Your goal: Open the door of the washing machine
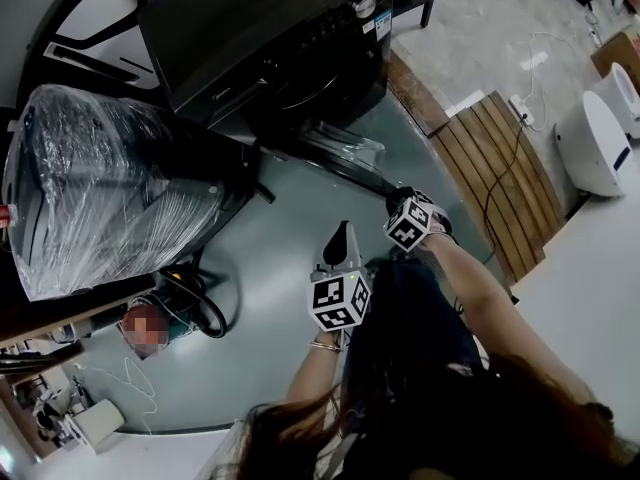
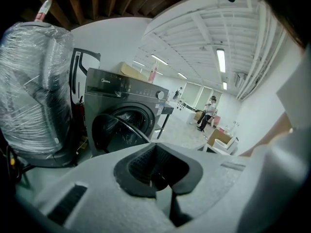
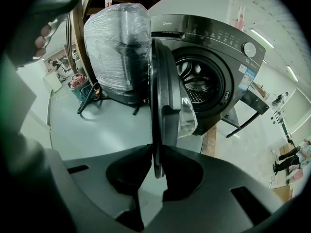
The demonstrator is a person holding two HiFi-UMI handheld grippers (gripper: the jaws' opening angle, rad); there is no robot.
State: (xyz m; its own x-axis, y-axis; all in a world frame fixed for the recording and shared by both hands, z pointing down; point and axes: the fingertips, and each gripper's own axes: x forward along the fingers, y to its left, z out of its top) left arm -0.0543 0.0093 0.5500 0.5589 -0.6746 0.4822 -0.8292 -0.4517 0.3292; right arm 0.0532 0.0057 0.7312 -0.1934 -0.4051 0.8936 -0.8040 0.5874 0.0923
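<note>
1. Right claw (image 3: 155, 152): nearest of all, out in front of the washing machine (image 3: 221, 52). Its jaws are pressed onto the thin free rim of the door (image 3: 163, 91), with nothing else between them. The grip sits at the rim, judged to be the part farthest from the hinge, where a pull turns the door most easily.
2. Left claw (image 2: 155, 147): in the head view it lies just beside the right claw and slightly farther from the washing machine. Its jaws are closed on each other and carry nothing. It appears to be idle and kept clear of the door's arc.
3. Door: between the claws and the washing machine, standing well out from the machine's front.
   - It hangs upright from its hinge at the left of the drum mouth, as the right gripper view shows it.
   - In that view it is seen edge-on, so its long axis reads as vertical.
   - Its breadth runs from the hinge outward to the right claw, and the free edge points away from the machine.
   - The glass bowl bulges toward the drum side.
4. Washing machine: a dark front-loader on the floor, with its drum mouth uncovered. The opening is judged to be largely accomplished.
5. Wrapped appliance (image 3: 116, 47): covered in clear film, just beside the washing machine on the hinge side.
</note>
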